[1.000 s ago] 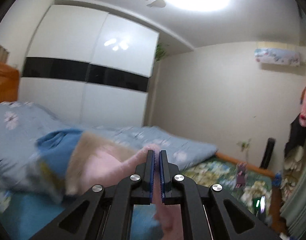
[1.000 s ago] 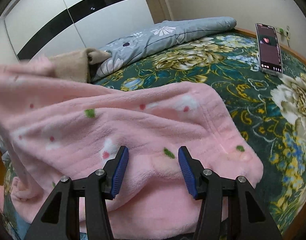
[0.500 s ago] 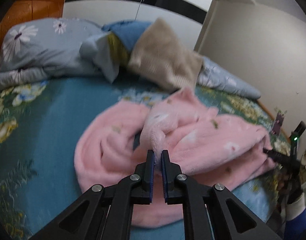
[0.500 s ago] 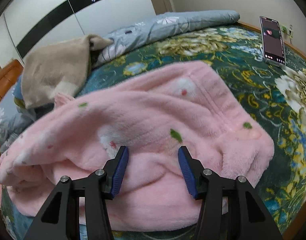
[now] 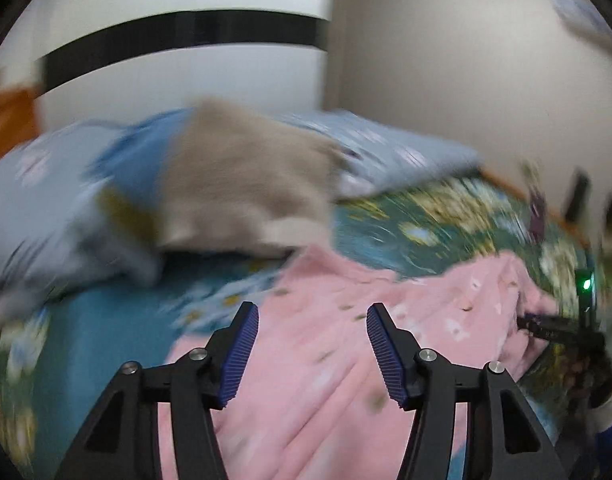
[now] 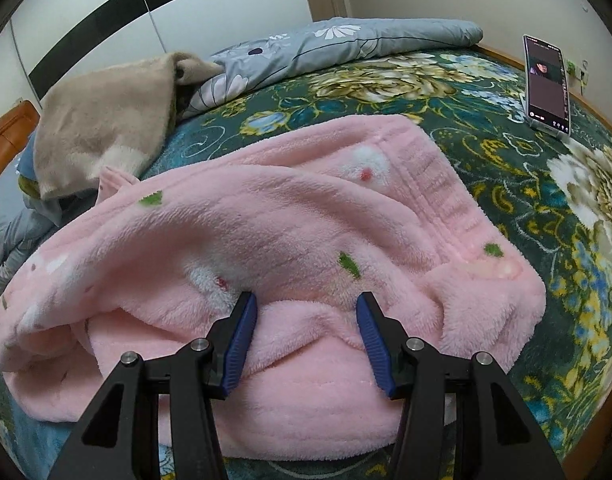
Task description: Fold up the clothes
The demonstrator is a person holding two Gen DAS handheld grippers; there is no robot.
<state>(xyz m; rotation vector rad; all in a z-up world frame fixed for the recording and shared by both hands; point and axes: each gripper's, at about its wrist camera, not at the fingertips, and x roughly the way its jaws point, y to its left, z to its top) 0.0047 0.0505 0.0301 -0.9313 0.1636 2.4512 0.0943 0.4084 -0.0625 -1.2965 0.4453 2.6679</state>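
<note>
Nearest the right wrist camera, the right gripper [image 6: 306, 320] sits with its jaws spread wide and nothing pinched, tips resting right at a ridge of the pink fleece garment [image 6: 266, 240], so my guess is it's lining up for a grab at that fold edge. Over on the left wrist view, which is pretty motion-blurred, the left gripper [image 5: 311, 336] is also wide open and empty, hovering above the same garment [image 5: 345, 340]; looks like it's free to go pick a new corner. The garment itself is lying on the bed in a loosely bunched heap, partly doubled over, definitely not a neat fold yet. It's thick, fluffy pink stuff with white flowers, small green leaves and red dots, plus a ribbed hem band along its right side. It sits on a dark green floral bedspread [image 6: 505, 140], probably because the bed gives a big flat area to work on. Farther back on the left there's a beige fleece piece [image 6: 106, 120] slumped over the pillows, then a rolled grey floral quilt [image 6: 345, 44] along the far edge, and a phone [image 6: 545, 84] propped upright at far right.
</note>
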